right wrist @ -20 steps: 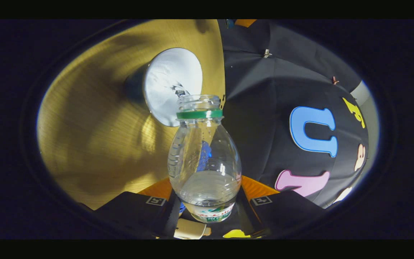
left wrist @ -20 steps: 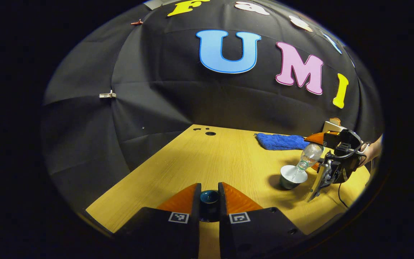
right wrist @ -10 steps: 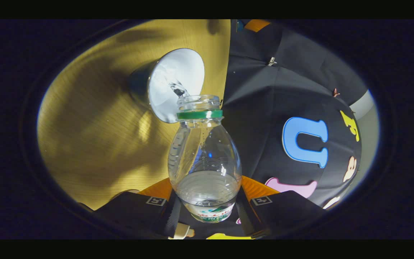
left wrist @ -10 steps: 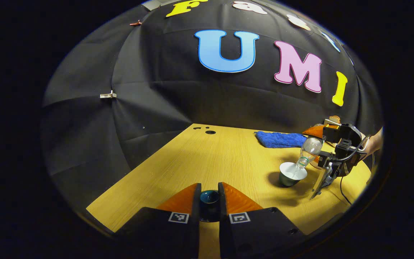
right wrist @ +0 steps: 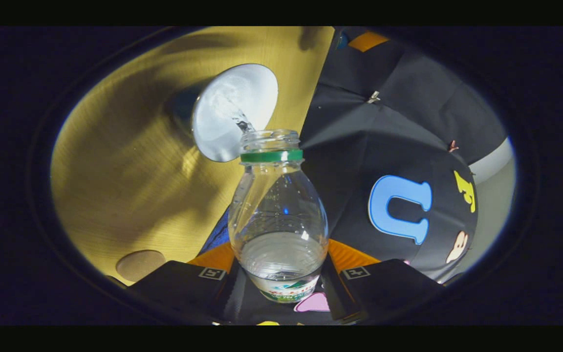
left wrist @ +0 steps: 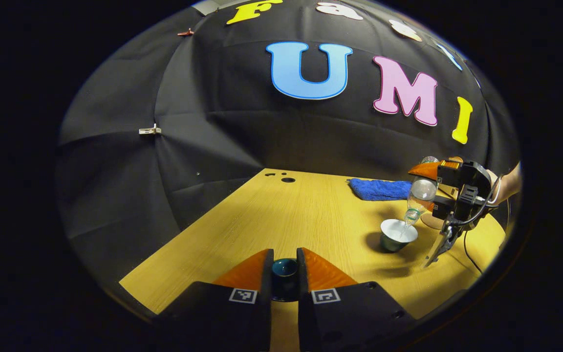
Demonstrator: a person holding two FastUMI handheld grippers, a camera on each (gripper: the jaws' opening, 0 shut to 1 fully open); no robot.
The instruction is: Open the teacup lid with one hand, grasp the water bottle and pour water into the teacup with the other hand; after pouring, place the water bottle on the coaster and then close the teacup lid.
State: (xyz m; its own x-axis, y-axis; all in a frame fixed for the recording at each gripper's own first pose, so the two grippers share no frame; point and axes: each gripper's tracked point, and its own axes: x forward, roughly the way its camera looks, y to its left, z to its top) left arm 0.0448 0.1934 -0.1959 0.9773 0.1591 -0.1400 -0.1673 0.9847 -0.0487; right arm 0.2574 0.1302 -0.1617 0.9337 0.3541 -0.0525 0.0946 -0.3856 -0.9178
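Observation:
A clear water bottle (right wrist: 277, 220) with a green neck ring is tipped mouth-down over the teacup (right wrist: 235, 112), and a thin stream of water runs into the cup's white inside. My right gripper (right wrist: 279, 256) is shut on the bottle's lower body. In the left gripper view, the bottle (left wrist: 419, 195), the teacup (left wrist: 398, 235) and the right gripper (left wrist: 457, 198) stand at the far right. My left gripper (left wrist: 284, 258) is shut on the dark teal teacup lid (left wrist: 284, 270), low over the table's near edge. A round coaster (right wrist: 140, 264) lies on the table beside the cup.
A blue cloth (left wrist: 379, 189) lies at the back right of the wooden table (left wrist: 281, 215). A person's hand (left wrist: 506, 188) holds the right gripper. Small holes (left wrist: 287, 180) mark the table's far edge. The black booth wall closes the back and left.
The right gripper has risen a little and turned with the bottle, so the coaster has come into its view. Water keeps running into the cup. The left gripper holds still with the lid.

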